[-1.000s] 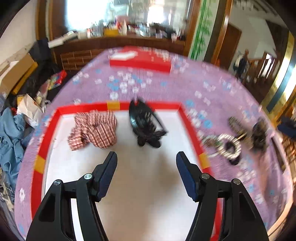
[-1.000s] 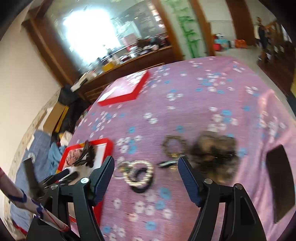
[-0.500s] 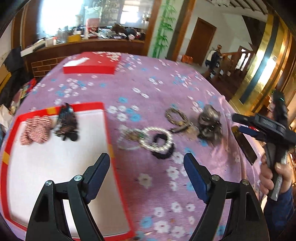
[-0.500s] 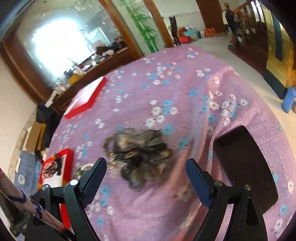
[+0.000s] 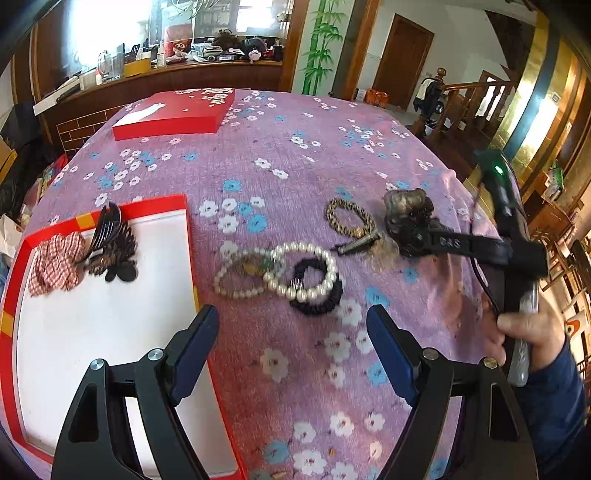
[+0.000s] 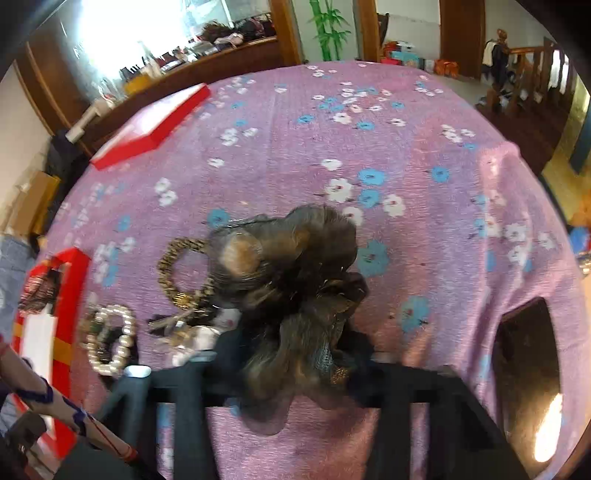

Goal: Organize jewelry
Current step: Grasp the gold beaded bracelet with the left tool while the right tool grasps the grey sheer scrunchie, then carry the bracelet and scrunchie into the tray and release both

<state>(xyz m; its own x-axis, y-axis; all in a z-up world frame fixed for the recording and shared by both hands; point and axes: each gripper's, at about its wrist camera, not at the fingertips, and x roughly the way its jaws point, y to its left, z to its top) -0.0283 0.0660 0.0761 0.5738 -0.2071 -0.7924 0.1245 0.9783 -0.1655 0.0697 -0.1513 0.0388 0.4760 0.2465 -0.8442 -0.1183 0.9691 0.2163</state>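
Right wrist: hand-held gripper (image 6: pixel 295 354) around brown hairpiece (image 6: pixel 291 280)

Two pearl bracelets (image 5: pixel 303 271) and (image 5: pixel 240 275), one black scrunchie (image 5: pixel 317 299), one leopard-print hair tie (image 5: pixel 349 220), one small clip (image 5: pixel 356 244) and one brown hairpiece (image 5: pixel 406 218) on the surface; in the red tray (image 5: pixel 188 229), one checked scrunchie (image 5: pixel 55 263) and one dark claw clip (image 5: pixel 112 245); one red box (image 5: pixel 173 116)

Bright daylight, window (image 5: pixel 110 33) glare blown out; fisheye edges bent, dark; right wrist view motion-blurred.
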